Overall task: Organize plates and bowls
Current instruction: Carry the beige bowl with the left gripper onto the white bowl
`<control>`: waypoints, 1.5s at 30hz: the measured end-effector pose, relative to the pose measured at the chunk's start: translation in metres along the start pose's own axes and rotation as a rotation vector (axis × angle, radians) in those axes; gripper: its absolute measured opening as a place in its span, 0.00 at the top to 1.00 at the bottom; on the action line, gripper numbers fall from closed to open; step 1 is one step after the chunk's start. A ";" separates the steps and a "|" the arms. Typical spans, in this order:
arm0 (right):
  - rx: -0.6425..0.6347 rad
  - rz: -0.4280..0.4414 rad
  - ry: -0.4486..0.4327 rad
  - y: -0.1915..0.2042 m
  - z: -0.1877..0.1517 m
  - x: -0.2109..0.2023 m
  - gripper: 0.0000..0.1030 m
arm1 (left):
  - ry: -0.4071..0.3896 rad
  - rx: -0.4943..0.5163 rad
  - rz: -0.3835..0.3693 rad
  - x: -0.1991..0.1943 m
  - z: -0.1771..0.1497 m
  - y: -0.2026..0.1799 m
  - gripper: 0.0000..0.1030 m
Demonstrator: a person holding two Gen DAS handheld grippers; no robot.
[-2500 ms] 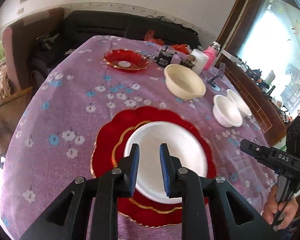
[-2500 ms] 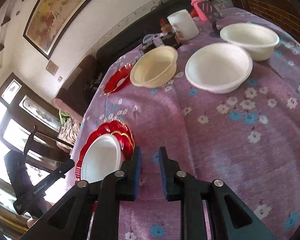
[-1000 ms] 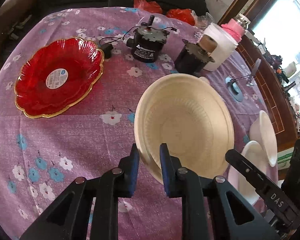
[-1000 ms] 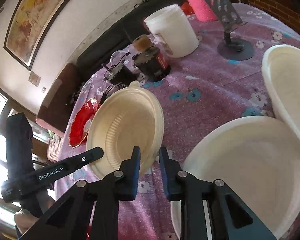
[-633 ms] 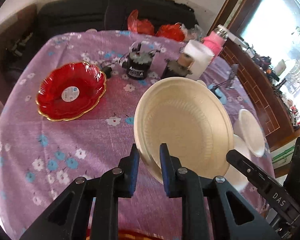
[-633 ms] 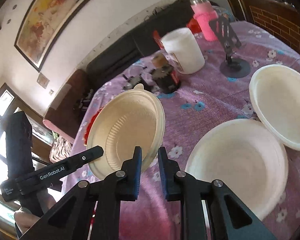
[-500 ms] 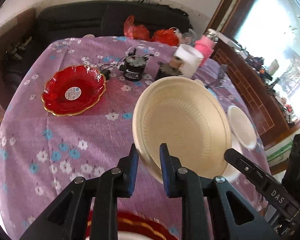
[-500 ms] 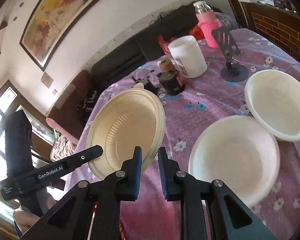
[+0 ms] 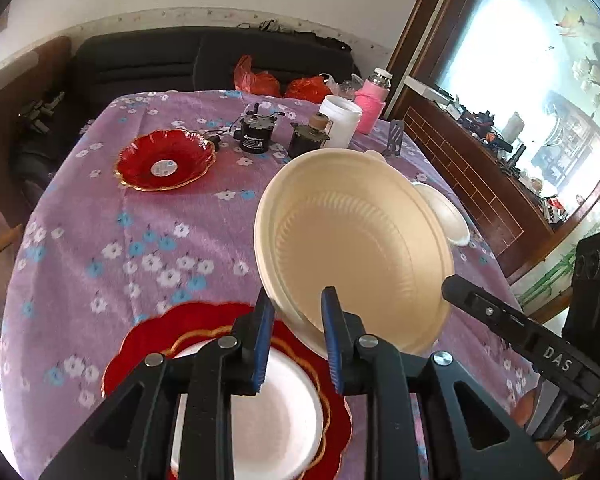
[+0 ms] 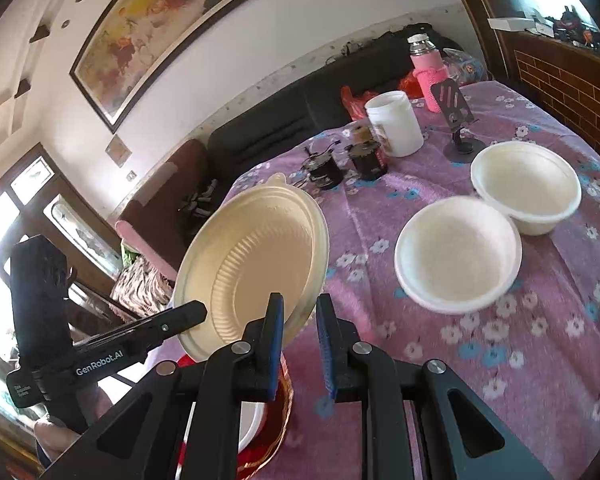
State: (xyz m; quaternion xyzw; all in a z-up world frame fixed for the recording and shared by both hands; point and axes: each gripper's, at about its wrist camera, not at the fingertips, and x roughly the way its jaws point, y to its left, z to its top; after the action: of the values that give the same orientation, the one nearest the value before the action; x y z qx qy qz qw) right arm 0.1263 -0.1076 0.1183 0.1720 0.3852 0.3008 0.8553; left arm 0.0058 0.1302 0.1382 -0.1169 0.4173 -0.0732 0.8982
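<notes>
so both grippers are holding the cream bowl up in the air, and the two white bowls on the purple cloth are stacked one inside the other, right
Not quite. The two white bowls are not stacked: the right wrist view shows them side by side on the purple cloth. The rest holds: the left gripper and the right gripper each pinch the rim of the cream bowl, held tilted above the table.

White letters "DAS" stand on the black finger of the right gripper (image 9: 548,354), seen from the left wrist. "GenRobot.AI" stands in white on the black finger of the left gripper (image 10: 100,360), seen from the right wrist. Other labels are too small to read.
</notes>
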 end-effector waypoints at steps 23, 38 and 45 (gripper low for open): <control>-0.098 0.081 0.139 0.056 -0.082 0.012 0.82 | -0.012 -0.135 0.008 -0.051 -0.102 0.071 0.78; -0.079 0.078 0.188 0.052 -0.093 0.029 0.82 | 0.022 -0.170 0.011 -0.034 -0.110 0.085 0.78; -0.081 0.080 0.192 0.053 -0.093 0.031 0.82 | 0.023 -0.172 0.010 -0.035 -0.110 0.084 0.78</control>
State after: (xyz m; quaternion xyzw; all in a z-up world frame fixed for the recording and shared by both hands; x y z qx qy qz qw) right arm 0.0512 -0.0416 0.0695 0.1229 0.4455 0.3651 0.8082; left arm -0.0978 0.2029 0.0726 -0.1908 0.4329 -0.0338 0.8804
